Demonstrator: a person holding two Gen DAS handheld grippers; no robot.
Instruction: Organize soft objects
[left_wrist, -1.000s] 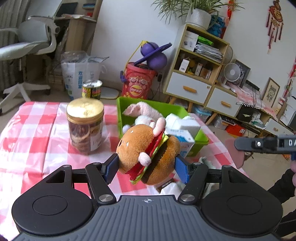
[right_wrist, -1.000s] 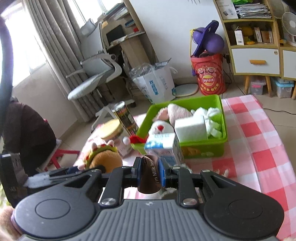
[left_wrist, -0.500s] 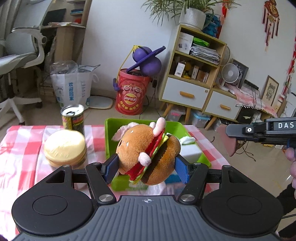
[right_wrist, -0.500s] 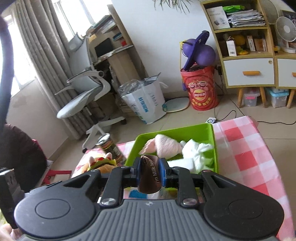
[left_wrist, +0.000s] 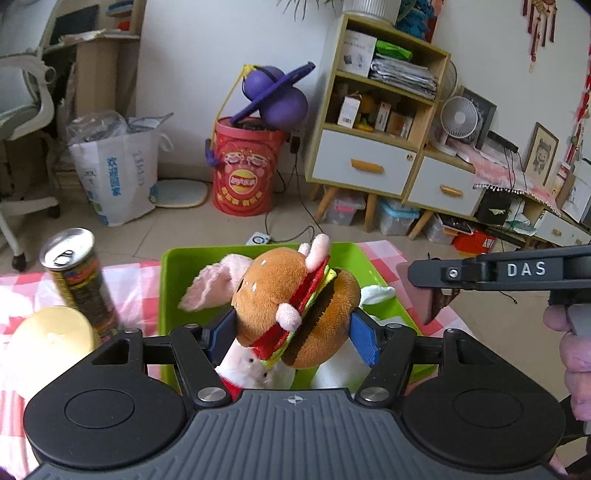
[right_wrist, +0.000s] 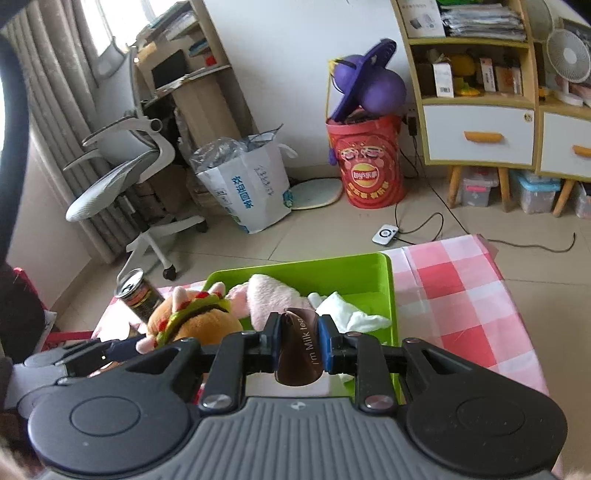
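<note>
Standing at the far left of the left wrist view, a yellow-lidded jar (left_wrist: 51, 334) sits on the red-checked tablecloth (left_wrist: 127, 291), with an opened drink can (left_wrist: 79, 280) just behind it. Next comes the green bin (left_wrist: 170, 291), which holds a pink plush (left_wrist: 216, 282) and white soft items (left_wrist: 376, 293). The left gripper (left_wrist: 293, 332) pinches a hamburger plush (left_wrist: 295, 306) between its blue pads, one pad pressed to each side; the toy is held clear above the bin's near half. At the right edge, the right gripper (left_wrist: 424, 295) appears side-on.

From the right wrist view, the right gripper (right_wrist: 298, 345) is clamped on a brown soft item printed "I'm Milk tea" (right_wrist: 297, 347), held over the bin's near edge. White cloth (right_wrist: 347, 314) lies inside the bin just beyond it. Bare checked cloth extends to the right.
</note>
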